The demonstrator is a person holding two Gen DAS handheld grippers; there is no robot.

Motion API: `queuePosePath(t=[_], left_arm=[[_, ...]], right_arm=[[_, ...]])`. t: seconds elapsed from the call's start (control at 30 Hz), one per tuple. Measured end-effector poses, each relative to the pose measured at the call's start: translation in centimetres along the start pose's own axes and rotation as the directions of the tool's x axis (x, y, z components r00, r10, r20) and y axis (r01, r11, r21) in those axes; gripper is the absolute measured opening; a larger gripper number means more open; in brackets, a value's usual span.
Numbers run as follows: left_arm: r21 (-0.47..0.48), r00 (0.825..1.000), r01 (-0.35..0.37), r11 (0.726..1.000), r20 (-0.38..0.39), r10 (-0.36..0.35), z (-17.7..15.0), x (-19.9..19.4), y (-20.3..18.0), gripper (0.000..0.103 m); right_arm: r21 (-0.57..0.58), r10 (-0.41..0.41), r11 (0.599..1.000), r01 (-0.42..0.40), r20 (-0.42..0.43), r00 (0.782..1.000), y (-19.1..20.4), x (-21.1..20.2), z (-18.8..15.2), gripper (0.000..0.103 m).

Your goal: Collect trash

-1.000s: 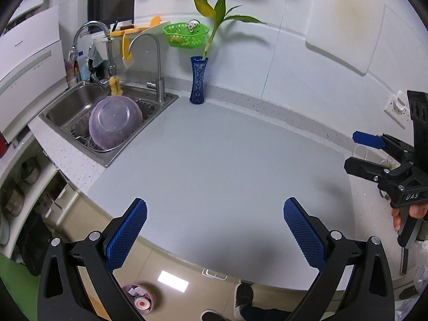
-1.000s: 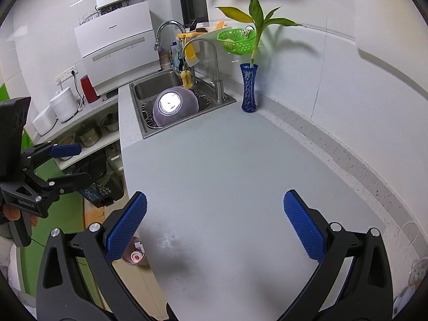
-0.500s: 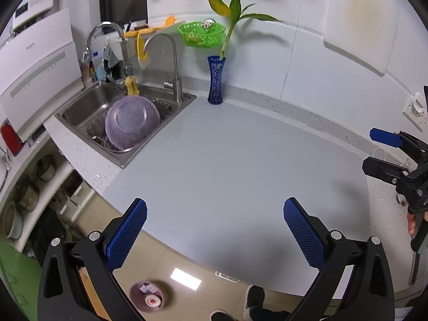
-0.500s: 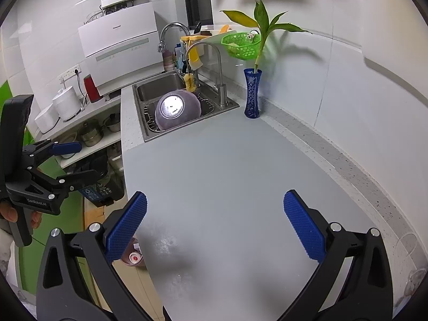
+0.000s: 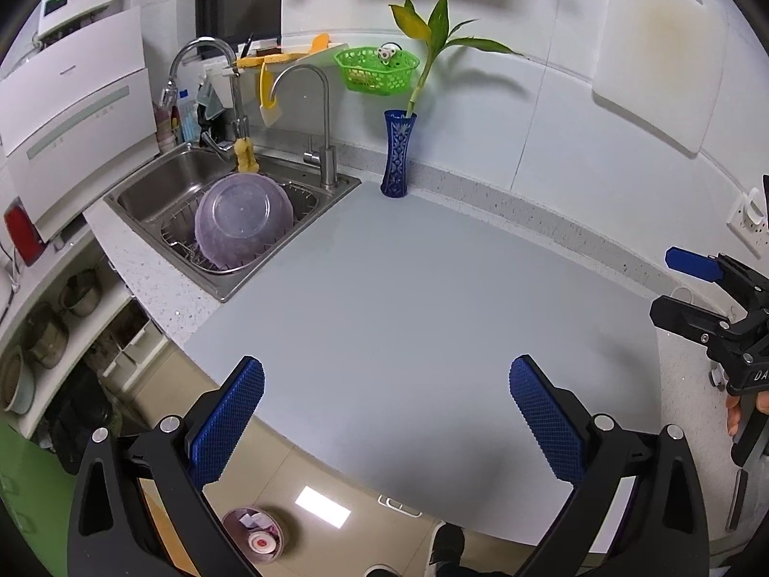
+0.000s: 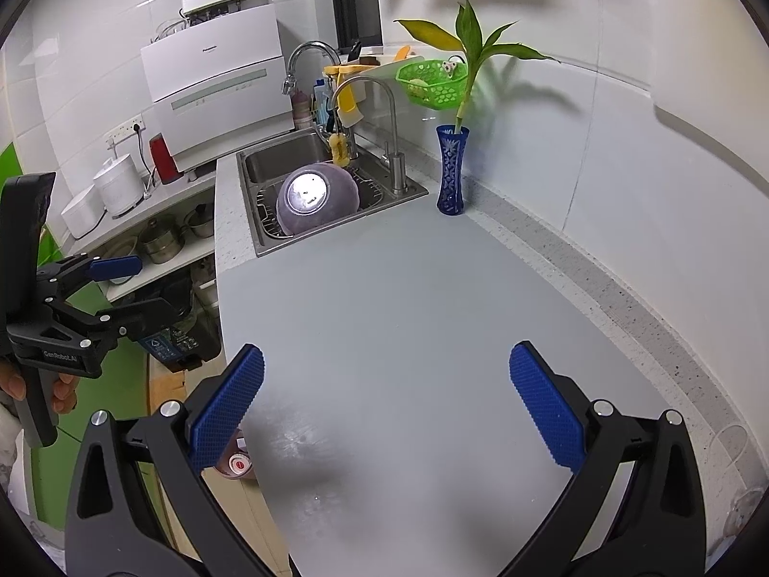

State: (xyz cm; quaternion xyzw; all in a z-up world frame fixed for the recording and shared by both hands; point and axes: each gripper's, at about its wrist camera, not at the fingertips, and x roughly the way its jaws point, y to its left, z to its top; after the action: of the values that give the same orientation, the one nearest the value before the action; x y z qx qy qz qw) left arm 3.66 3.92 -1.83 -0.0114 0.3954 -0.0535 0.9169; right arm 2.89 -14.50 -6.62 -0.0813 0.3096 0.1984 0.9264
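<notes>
My left gripper (image 5: 387, 413) hangs open over the front edge of the grey countertop (image 5: 408, 298), with nothing between its blue pads. My right gripper (image 6: 384, 404) is open too, above the same countertop (image 6: 384, 298), and holds nothing. Each gripper shows in the other's view: the right gripper (image 5: 668, 283) at the far right, the left gripper (image 6: 144, 286) at the far left, off the counter's side. On the floor below stands a small round trash bin (image 5: 254, 536) with scraps and a red-and-white item inside. In the right wrist view the bin (image 6: 236, 465) peeks out behind my left finger.
A steel sink (image 5: 158, 192) with a purple bowl (image 5: 242, 221) on a rack lies at the back left, with faucets (image 5: 322, 120) behind. A blue vase (image 5: 396, 158) with a plant stands by the wall. A green basket (image 5: 375, 69) hangs above. A shoe (image 5: 447, 543) is on the floor.
The left wrist view has swung left, so the sink and vase sit further right and the right gripper has slid toward the right edge. Both grippers stay open and hold nothing.
</notes>
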Motion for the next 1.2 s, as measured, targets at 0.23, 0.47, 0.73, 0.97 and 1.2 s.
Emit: queuePosePath(t=[0.23, 0.47, 0.73, 0.97, 1.2], left_arm=[[0.006, 1.0, 0.0, 1.0, 0.004, 0.0, 0.02, -0.21, -0.31, 0.098], [0.009, 1.0, -0.001, 1.0, 0.006, 0.001, 0.03, -0.35, -0.42, 0.098], [0.01, 1.0, -0.002, 1.0, 0.006, 0.002, 0.0, -0.34, -0.6, 0.098], [0.012, 1.0, -0.001, 1.0, 0.005, 0.001, 0.07, -0.25, -0.88, 0.098], [0.013, 1.0, 0.005, 1.0, 0.005, -0.005, 0.02, -0.26, -0.88, 0.098]], right_arm=[[0.0, 0.0, 1.0, 0.0, 0.0, 1.0, 0.0, -0.03, 0.01, 0.1], [0.001, 0.0, 1.0, 0.0, 0.0, 1.0, 0.0, -0.04, -0.02, 0.1], [0.002, -0.001, 1.0, 0.001, 0.001, 1.0, 0.09, -0.12, -0.1, 0.1], [0.001, 0.001, 1.0, -0.001, -0.002, 1.0, -0.44, 0.04, 0.05, 0.1], [-0.003, 0.002, 1.0, -0.002, -0.002, 1.0, -0.72, 0.18, 0.2, 0.1]])
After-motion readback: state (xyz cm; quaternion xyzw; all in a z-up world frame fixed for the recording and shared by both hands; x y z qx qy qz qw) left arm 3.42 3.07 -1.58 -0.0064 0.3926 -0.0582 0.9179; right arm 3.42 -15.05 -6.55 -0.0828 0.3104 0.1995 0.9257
